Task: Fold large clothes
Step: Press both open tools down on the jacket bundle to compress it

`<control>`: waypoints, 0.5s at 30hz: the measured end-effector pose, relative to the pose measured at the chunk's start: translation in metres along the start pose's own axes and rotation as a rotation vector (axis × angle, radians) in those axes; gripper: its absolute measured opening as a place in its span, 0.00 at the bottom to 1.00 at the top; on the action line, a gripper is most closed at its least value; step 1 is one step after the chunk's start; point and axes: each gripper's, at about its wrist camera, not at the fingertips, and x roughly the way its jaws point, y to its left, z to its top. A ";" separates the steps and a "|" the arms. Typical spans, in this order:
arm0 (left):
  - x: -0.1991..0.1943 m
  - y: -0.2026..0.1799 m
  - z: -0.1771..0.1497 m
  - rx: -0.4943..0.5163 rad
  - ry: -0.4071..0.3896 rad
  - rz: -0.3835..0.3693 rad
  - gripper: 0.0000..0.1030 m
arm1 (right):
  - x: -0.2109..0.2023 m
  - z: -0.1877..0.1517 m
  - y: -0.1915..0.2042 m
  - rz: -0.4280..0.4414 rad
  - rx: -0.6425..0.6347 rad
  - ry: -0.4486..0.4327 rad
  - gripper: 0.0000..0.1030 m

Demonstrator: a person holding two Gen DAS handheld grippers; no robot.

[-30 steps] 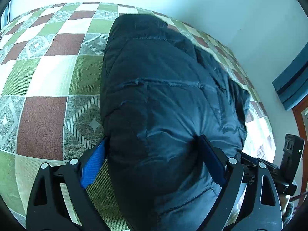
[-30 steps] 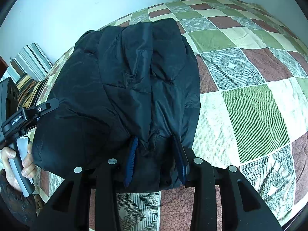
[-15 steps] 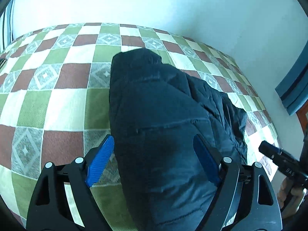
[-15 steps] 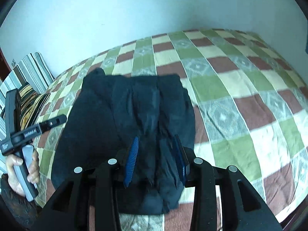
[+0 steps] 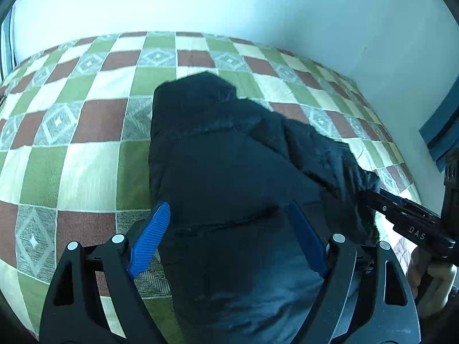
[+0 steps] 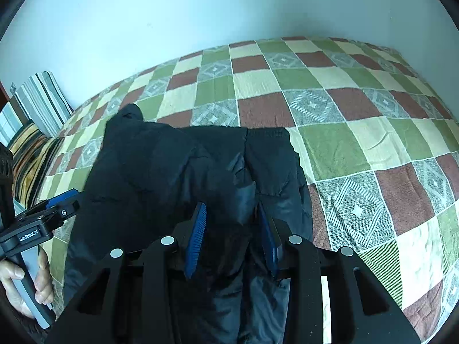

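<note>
As both hands draw back and upward from where they were a second ago, far more of the green, brown and cream checked bedspread (image 6: 358,114) comes into sight on either side, and the big black padded jacket (image 5: 229,172) that filled both views now shows as one long bundle stretched from the far middle of the bed toward the near edge. To my eye that means its near end is being lifted and pulled, so as to lay it over or drag it straight for the next fold. Left gripper (image 5: 229,240) has its blue pads spread wide around a thick bulge of the quilted cloth; the left pad (image 5: 149,243) seems to stand clear of the fabric, so I cannot tell whether it truly grips. Right gripper (image 6: 232,235) stands much narrower, its pads pinched on a gathered pleat of the jacket's hem, which hangs down between them.
</note>
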 end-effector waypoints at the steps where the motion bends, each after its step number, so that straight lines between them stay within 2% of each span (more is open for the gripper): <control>1: 0.003 0.001 -0.001 -0.001 0.006 0.006 0.81 | 0.004 -0.001 -0.002 -0.003 0.003 0.007 0.36; 4: 0.013 0.004 -0.002 -0.008 0.023 0.007 0.82 | 0.017 -0.002 -0.006 -0.001 0.015 0.034 0.36; 9: 0.026 -0.003 -0.003 0.042 0.039 0.067 0.82 | 0.042 -0.005 -0.006 -0.030 0.007 0.089 0.36; 15: 0.042 -0.007 -0.006 0.049 0.057 0.099 0.82 | 0.067 -0.014 -0.006 -0.038 0.001 0.115 0.41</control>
